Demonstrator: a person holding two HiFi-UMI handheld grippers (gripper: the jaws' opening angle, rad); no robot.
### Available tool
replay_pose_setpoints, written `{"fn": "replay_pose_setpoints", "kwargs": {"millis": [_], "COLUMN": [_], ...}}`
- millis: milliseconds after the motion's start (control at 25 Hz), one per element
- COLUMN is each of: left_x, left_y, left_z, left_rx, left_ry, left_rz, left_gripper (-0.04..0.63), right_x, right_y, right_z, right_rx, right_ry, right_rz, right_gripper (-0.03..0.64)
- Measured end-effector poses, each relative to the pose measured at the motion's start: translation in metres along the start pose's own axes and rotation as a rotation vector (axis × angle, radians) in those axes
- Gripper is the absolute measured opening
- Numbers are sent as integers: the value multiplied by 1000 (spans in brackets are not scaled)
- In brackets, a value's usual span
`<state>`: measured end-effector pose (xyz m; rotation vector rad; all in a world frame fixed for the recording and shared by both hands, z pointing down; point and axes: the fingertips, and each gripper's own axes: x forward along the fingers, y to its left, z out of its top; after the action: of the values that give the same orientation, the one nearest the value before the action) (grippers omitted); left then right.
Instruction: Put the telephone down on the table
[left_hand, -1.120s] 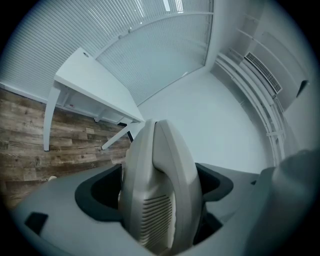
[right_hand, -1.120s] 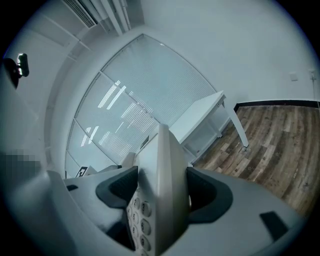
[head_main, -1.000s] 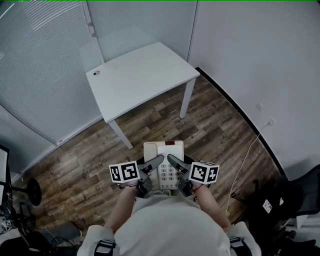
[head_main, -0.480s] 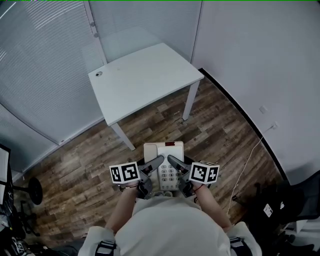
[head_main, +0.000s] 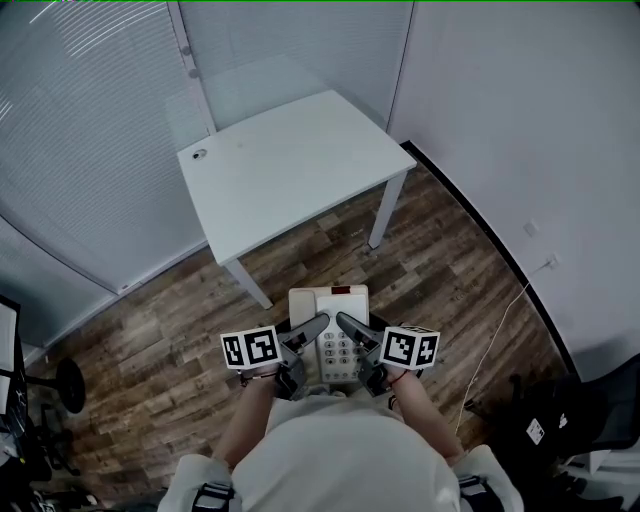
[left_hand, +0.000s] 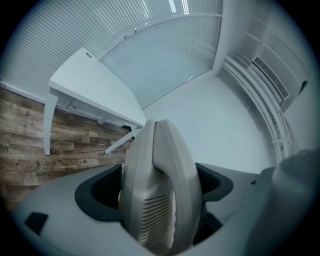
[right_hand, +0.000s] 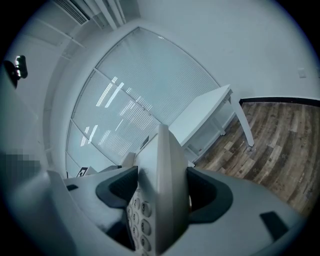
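Note:
A white desk telephone (head_main: 329, 312) with a keypad and a red strip at its top is held in the air above the wooden floor, close to the person's body. My left gripper (head_main: 317, 324) is shut on its left edge, where the handset (left_hand: 157, 190) fills the left gripper view. On the right edge my right gripper (head_main: 343, 322) is shut, with keypad buttons (right_hand: 141, 215) visible between its jaws. The white table (head_main: 290, 165) stands ahead, apart from the telephone.
The table's top holds only a small round cable port (head_main: 200, 155) near its far left corner. Blinds cover the windows (head_main: 80, 130) on the left. A white cable (head_main: 500, 320) runs along the floor at right. Chair bases (head_main: 590, 410) stand at the lower right.
The view has shifted slightly, so the table sits a little lower and nearer in the frame. Both grippers keep the same hold on the telephone.

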<state>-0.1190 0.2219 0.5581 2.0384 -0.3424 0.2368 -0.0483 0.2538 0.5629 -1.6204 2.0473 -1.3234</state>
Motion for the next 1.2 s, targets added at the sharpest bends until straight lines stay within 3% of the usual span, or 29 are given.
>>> {"fn": "replay_pose_setpoints", "kwargs": {"millis": [640, 1200], "left_x": [22, 29], "left_y": [42, 66], "left_z": [78, 166], "left_rx": [-42, -32], "left_ry": [3, 0], "left_rz": [4, -10], "left_gripper": [426, 426], "right_x": [78, 149], "right_y": [-8, 9], "right_z": [49, 106], "right_rx": [19, 10], "right_ry": [38, 32], "right_rz": [-8, -8], "right_gripper": [316, 316]}}
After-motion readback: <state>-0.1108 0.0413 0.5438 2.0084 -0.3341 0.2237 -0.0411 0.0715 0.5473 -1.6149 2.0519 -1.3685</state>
